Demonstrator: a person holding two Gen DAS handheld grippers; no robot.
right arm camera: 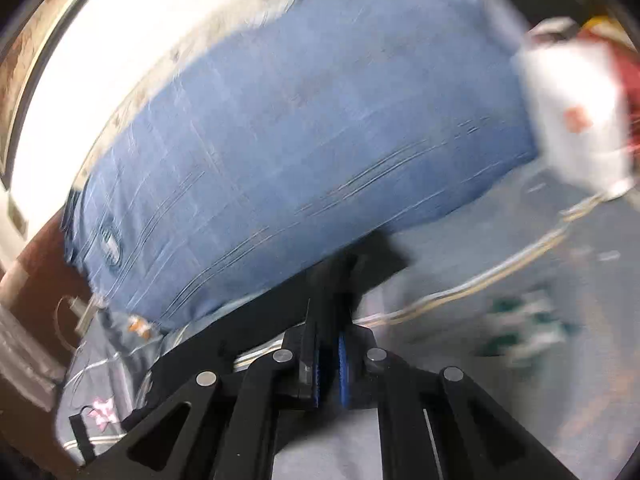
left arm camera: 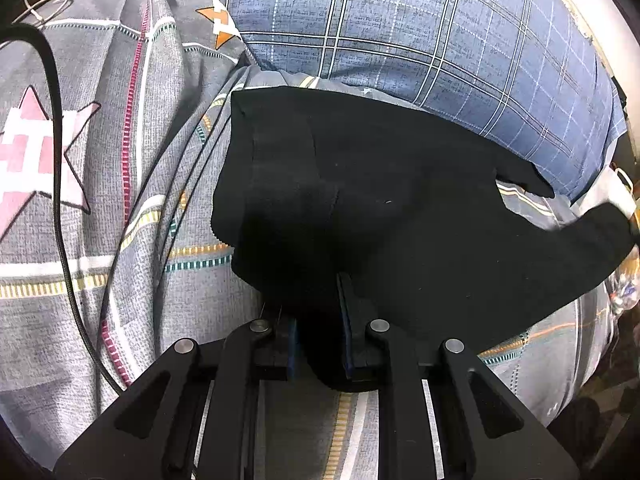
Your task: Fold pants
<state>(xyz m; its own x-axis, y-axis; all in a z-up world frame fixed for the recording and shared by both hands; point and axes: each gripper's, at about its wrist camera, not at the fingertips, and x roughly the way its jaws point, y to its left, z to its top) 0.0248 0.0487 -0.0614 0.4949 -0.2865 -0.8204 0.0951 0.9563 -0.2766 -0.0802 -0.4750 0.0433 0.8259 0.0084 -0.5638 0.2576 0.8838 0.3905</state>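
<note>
The black pants lie spread on the grey patterned bedsheet in the left wrist view, with one edge against the blue plaid pillow. My left gripper is shut on the near edge of the pants, and black cloth bunches between its pads. In the blurred right wrist view my right gripper is shut on a strip of the black pants, held just in front of the blue pillow.
A black cable runs over the sheet at the left. A metal hanger hook lies at the top left. A white bag sits right of the pillow. A brown bed frame is at the left.
</note>
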